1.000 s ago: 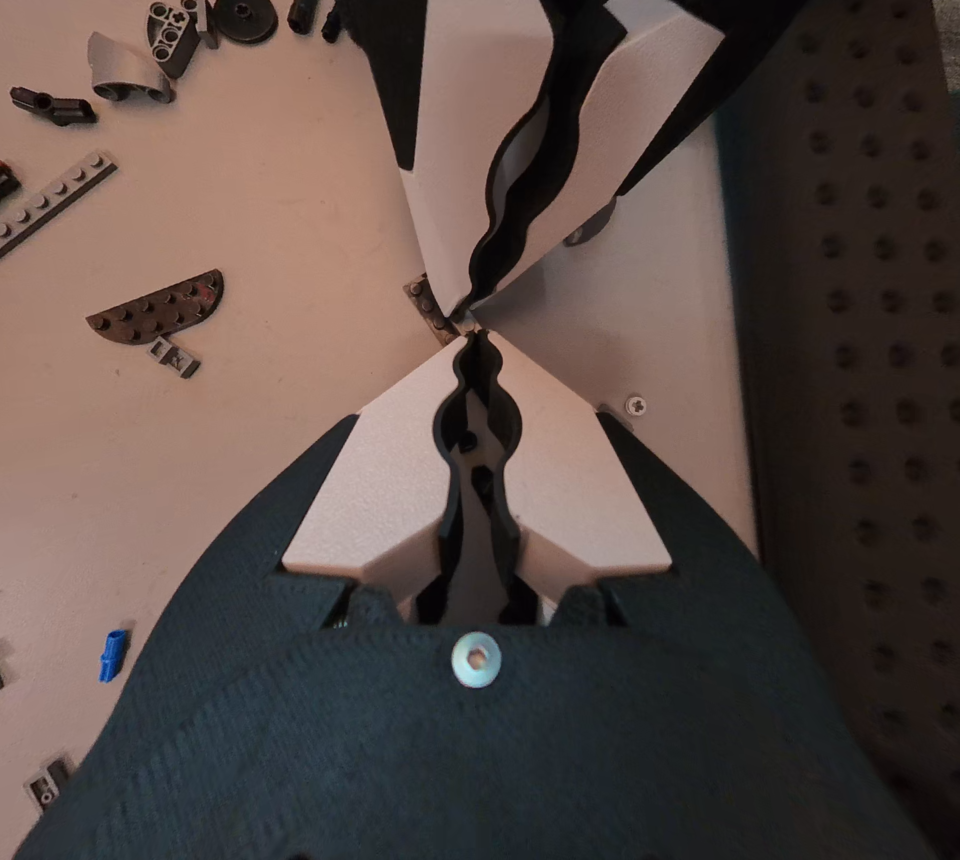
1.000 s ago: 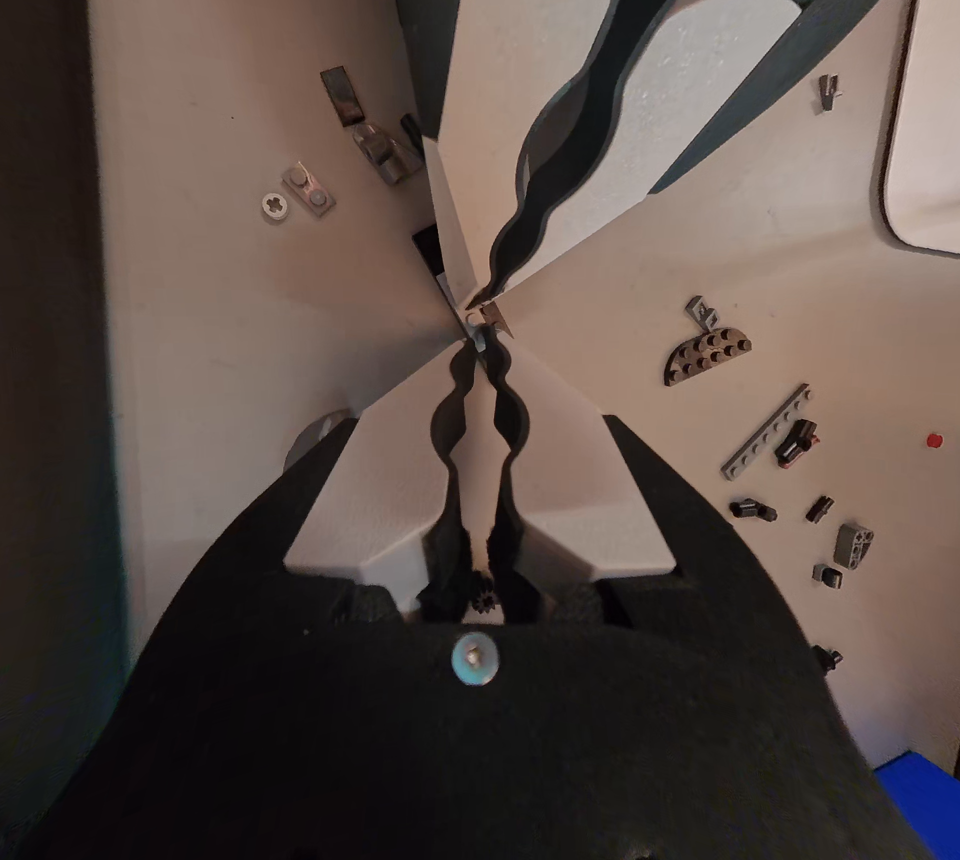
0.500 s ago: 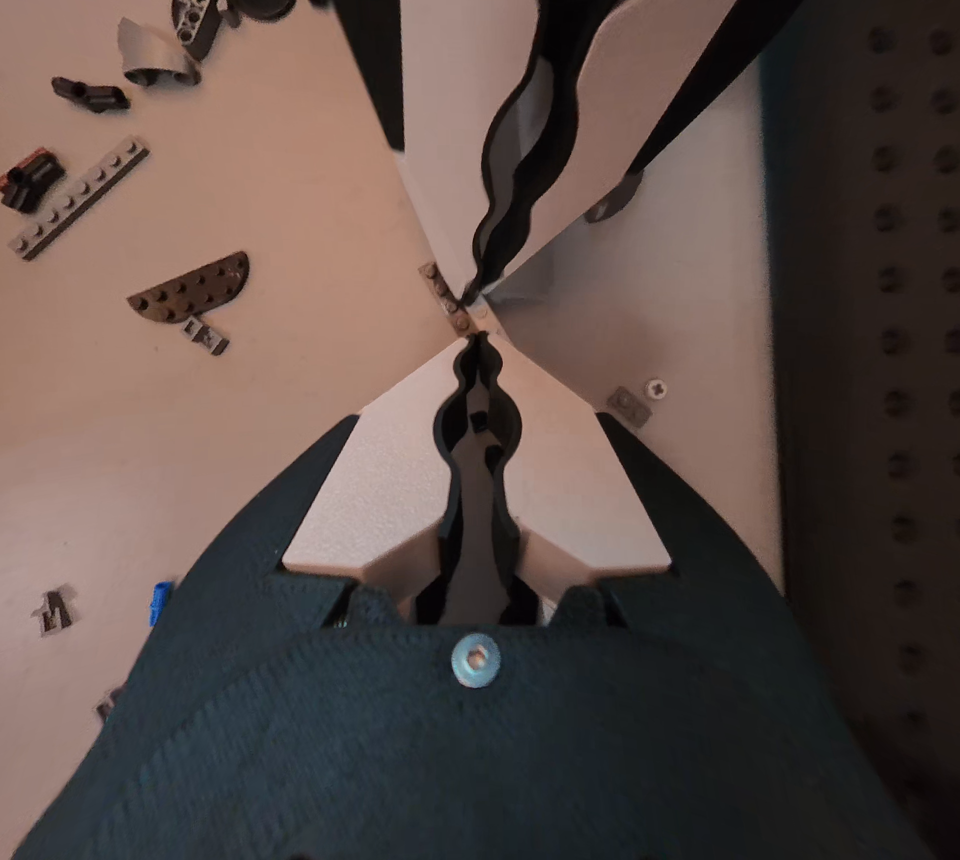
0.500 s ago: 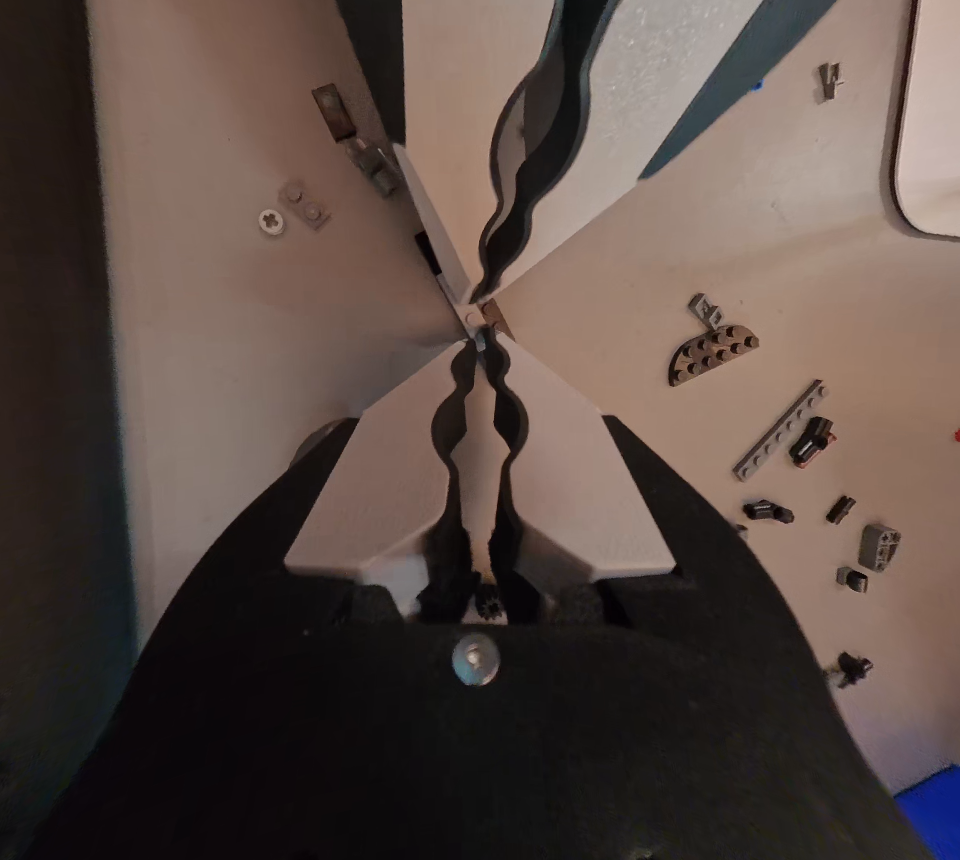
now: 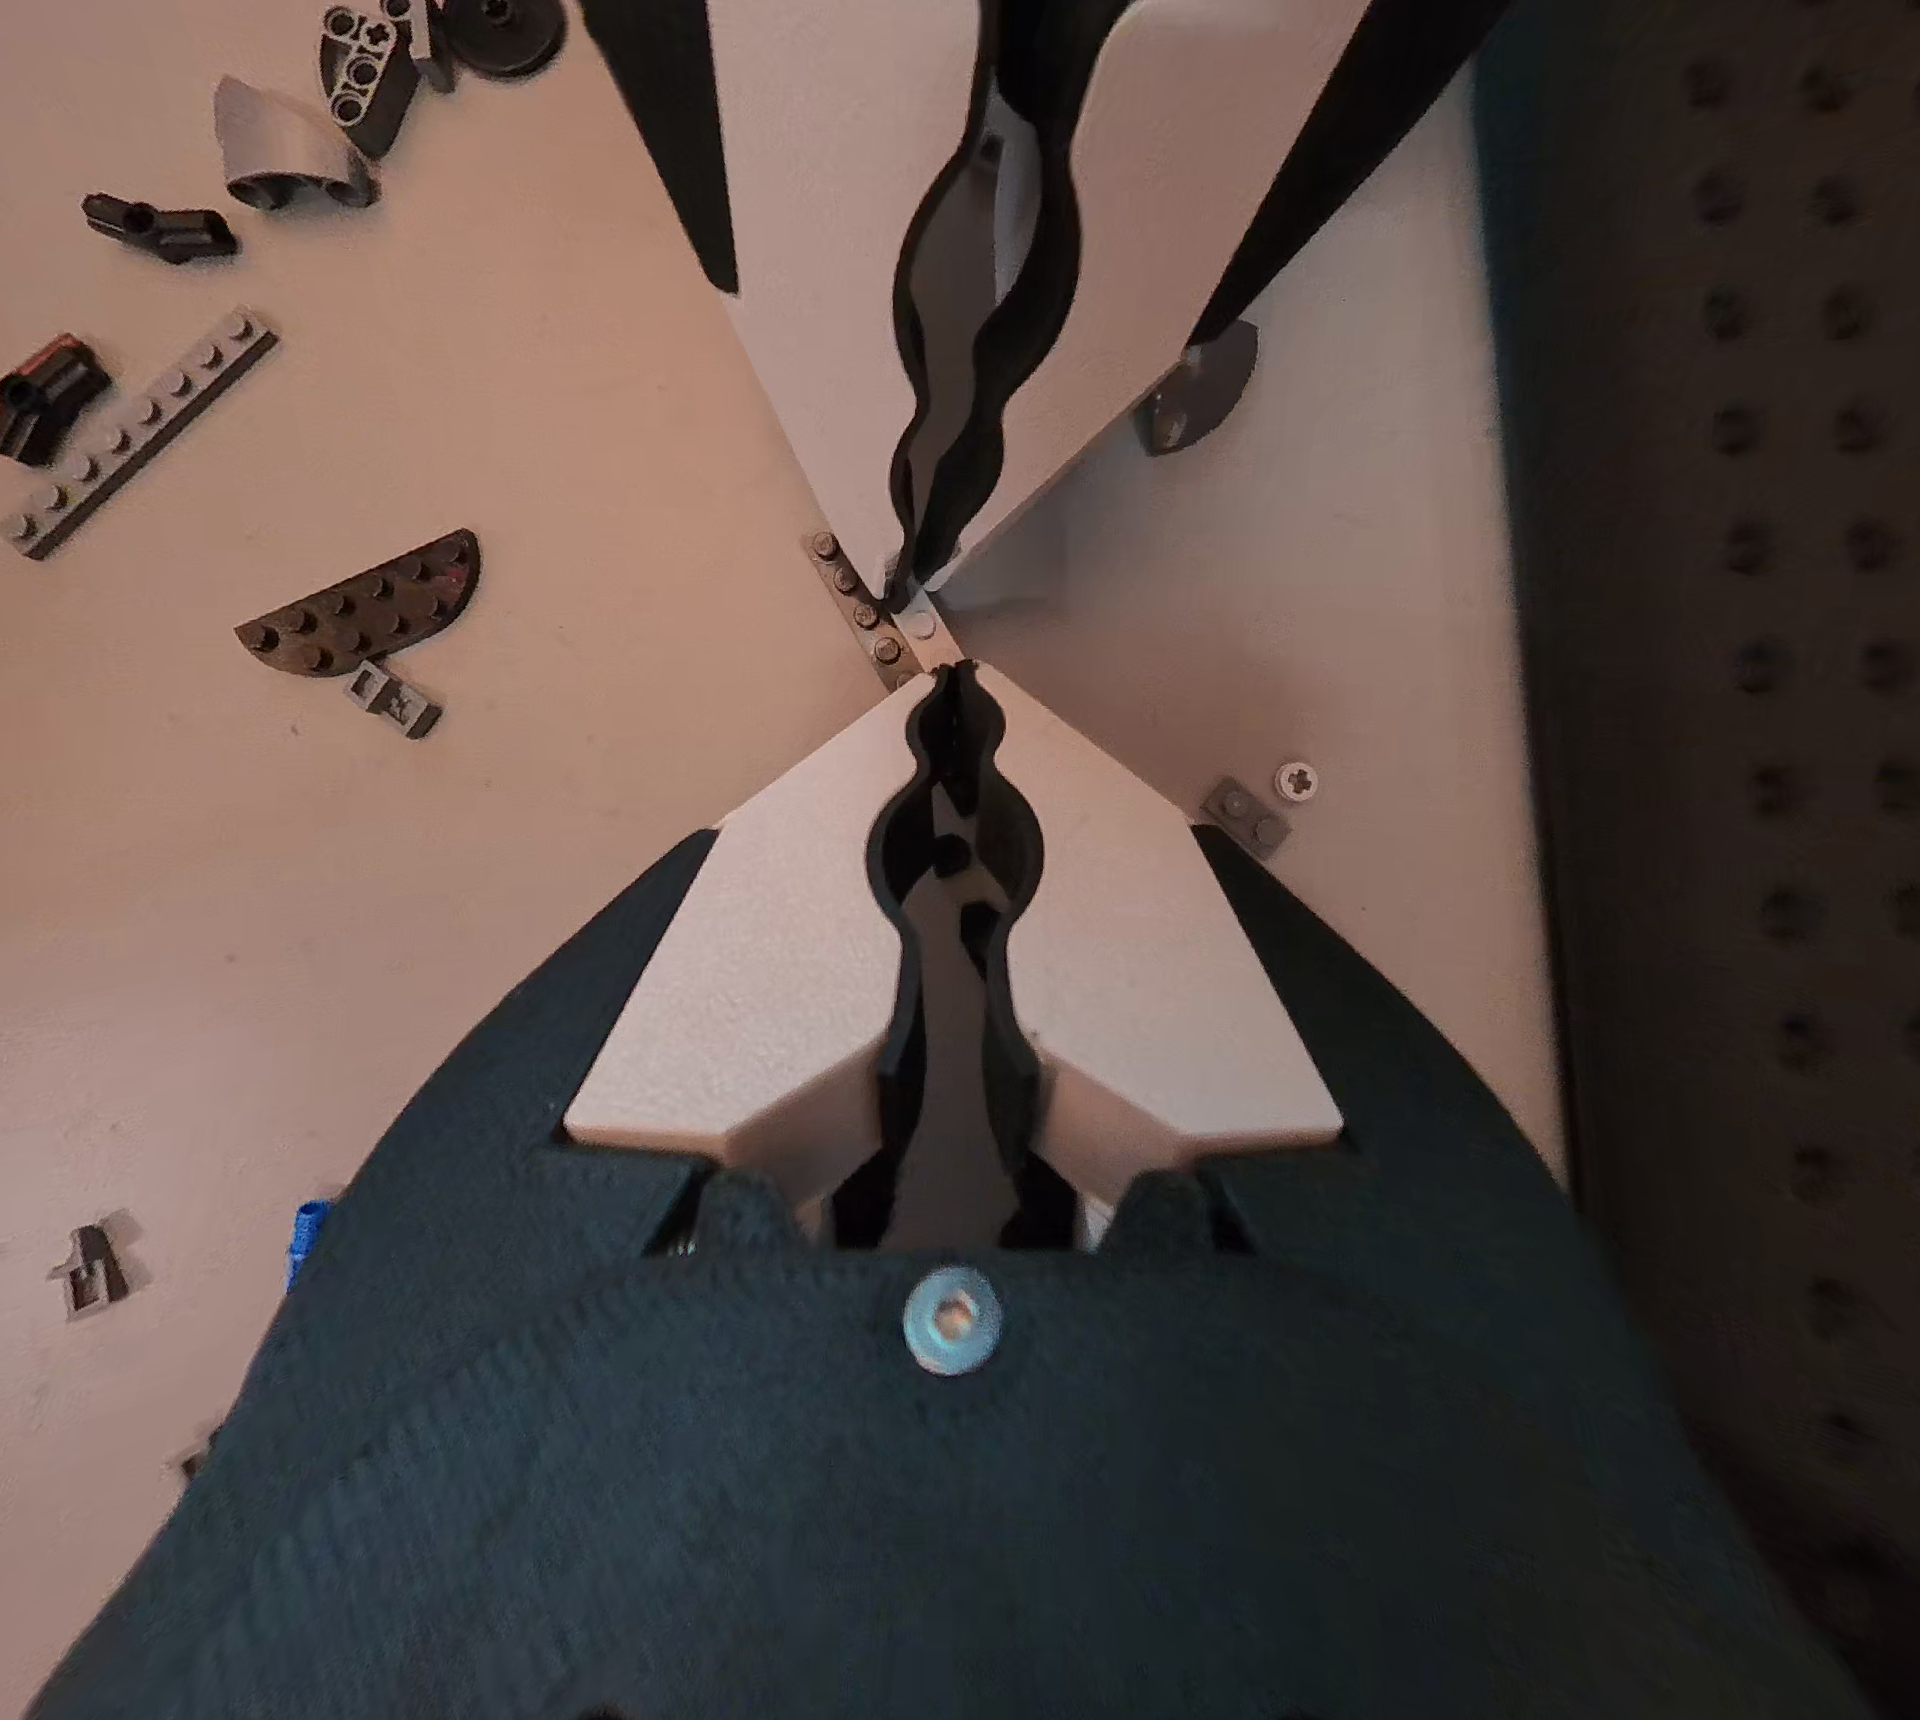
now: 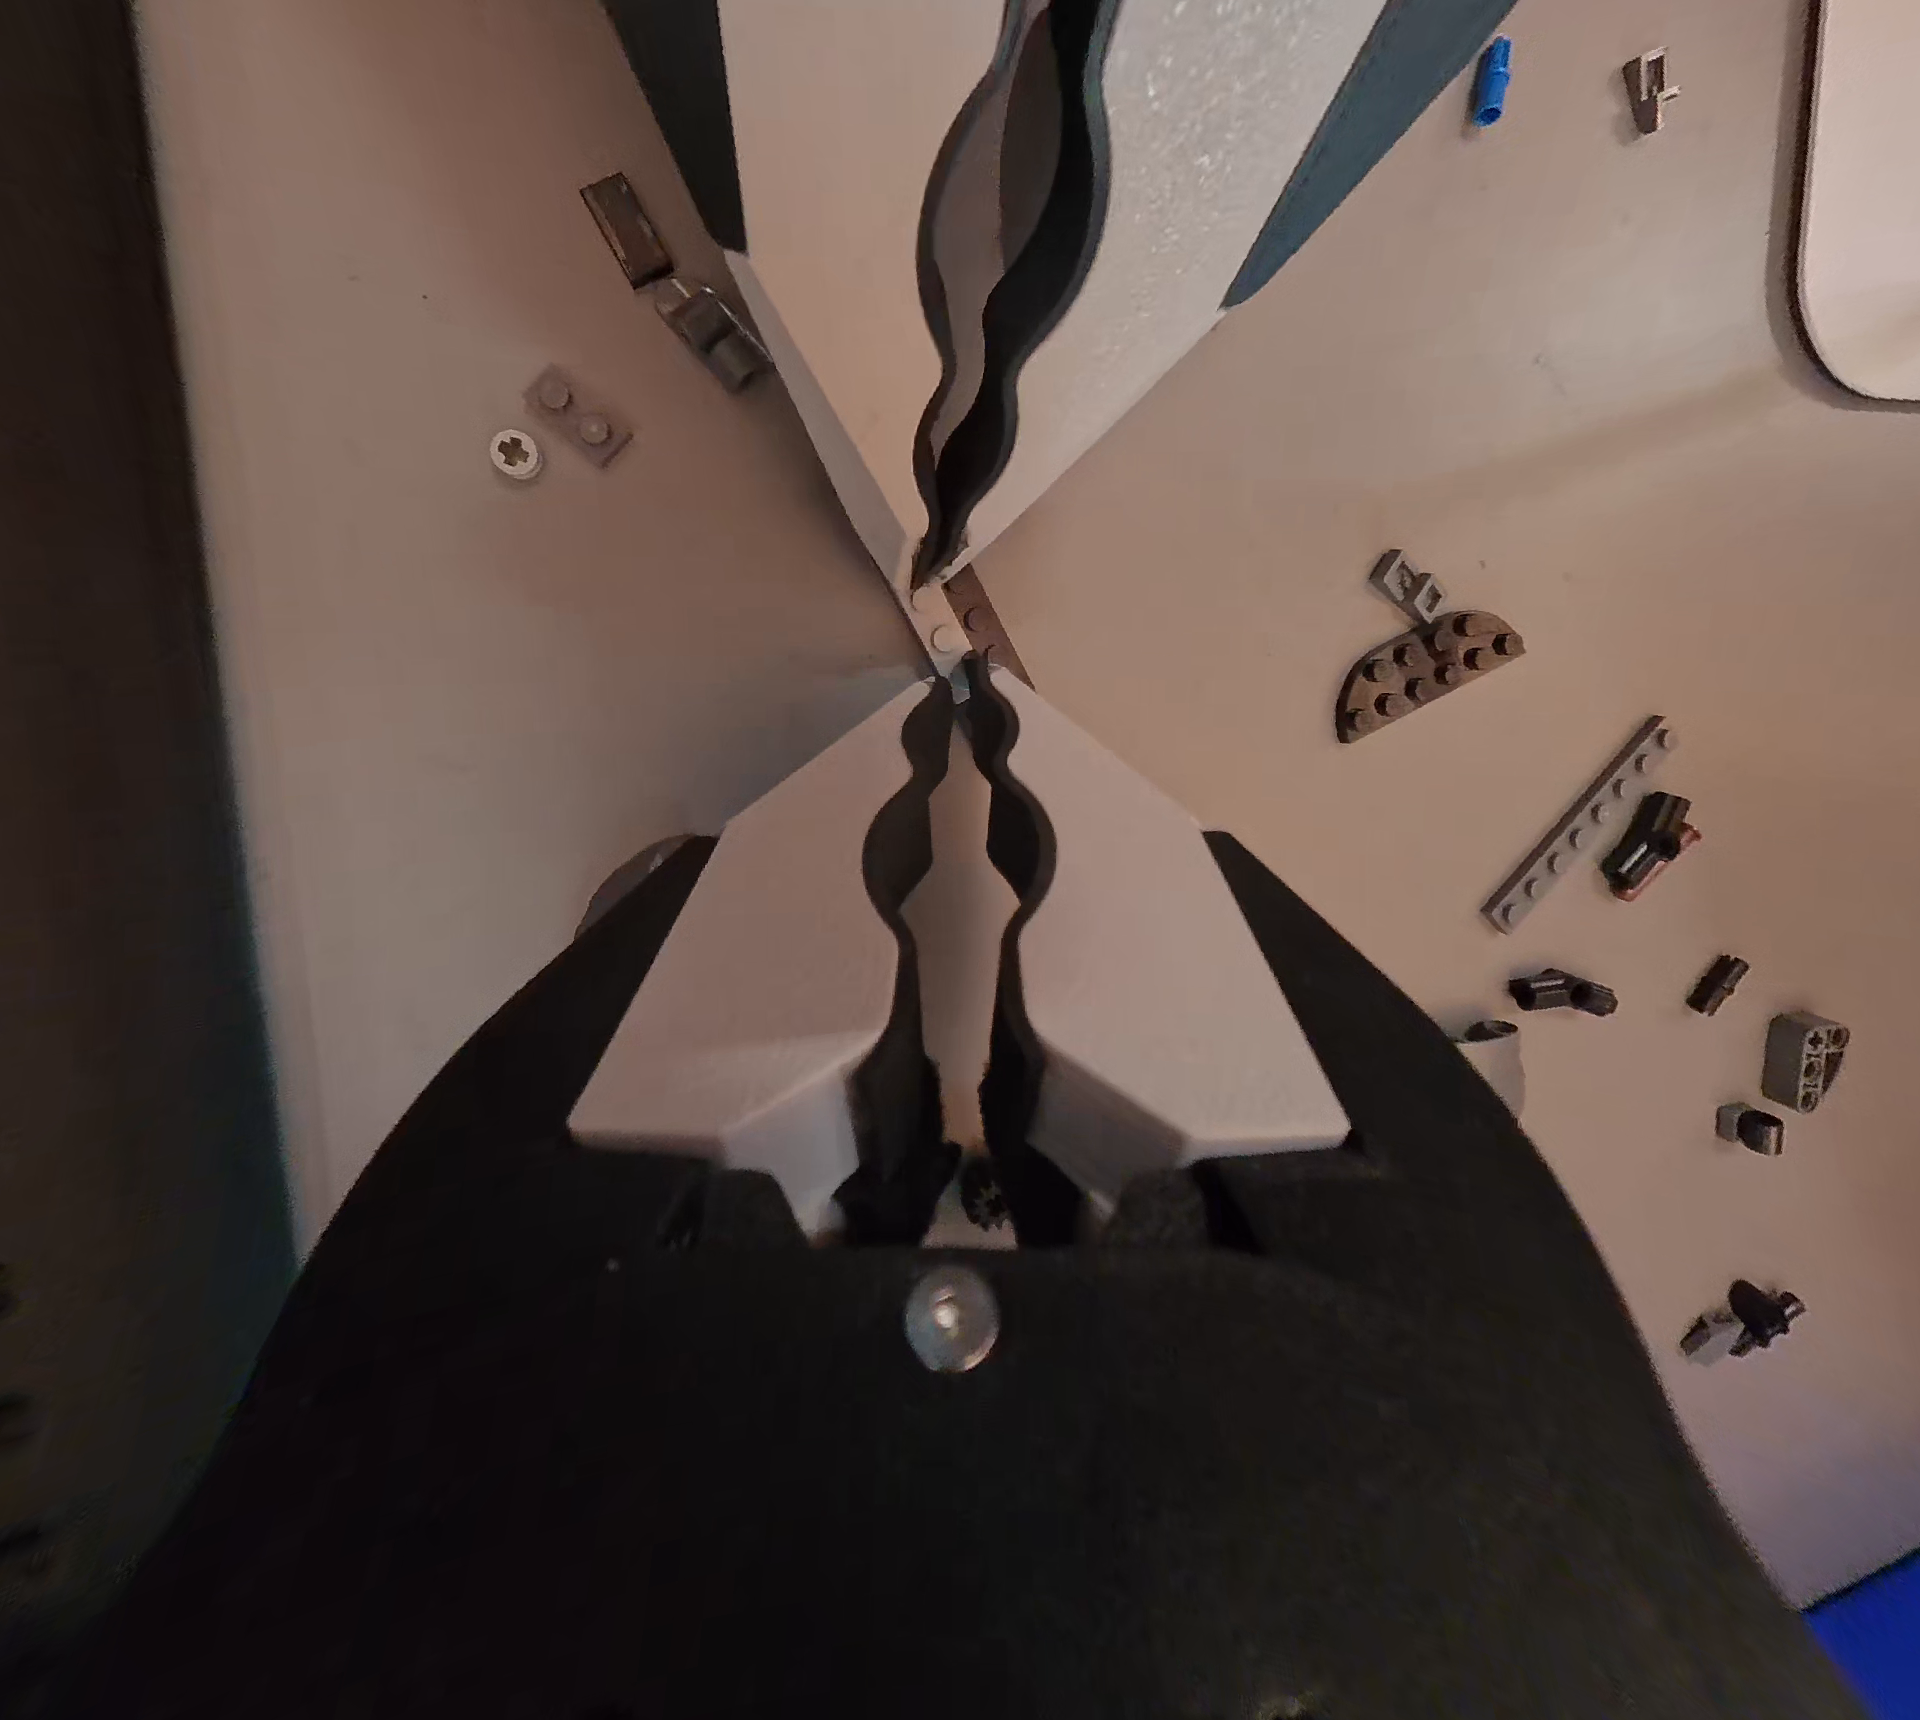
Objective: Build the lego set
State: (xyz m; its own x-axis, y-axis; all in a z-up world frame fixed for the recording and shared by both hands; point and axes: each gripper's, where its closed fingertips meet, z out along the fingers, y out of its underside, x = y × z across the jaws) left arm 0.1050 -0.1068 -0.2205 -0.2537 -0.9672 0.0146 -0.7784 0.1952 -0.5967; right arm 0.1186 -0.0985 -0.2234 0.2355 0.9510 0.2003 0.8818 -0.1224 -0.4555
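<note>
Pale tabletop (image 5: 436,891) fills both views, with a dark pegged board (image 5: 1745,527) along one edge and loose bricks scattered over the open part. Largest among them is a brown half-round plate (image 6: 1429,676), then a long grey studded strip (image 6: 1579,823), and small dark pins and connectors near these.

Over the table the two tools meet tip to tip. The left gripper (image 5: 951,678) has its jaws drawn together at the tips, pinching the near end of a small assembly: a dark studded plate (image 5: 862,616) with a light grey studded piece (image 5: 923,621) beside it. The right gripper (image 6: 966,671) comes from the opposite side, its jaws likewise closed on the assembly's other end; which of the two pieces each tool actually grips is too small to tell.

The assembly's long axis runs roughly in line with both pairs of jaws, so the join probably turns on pressing the tips toward each other while keeping the studs aligned. Neither tool is nearer; both touch it.
</note>
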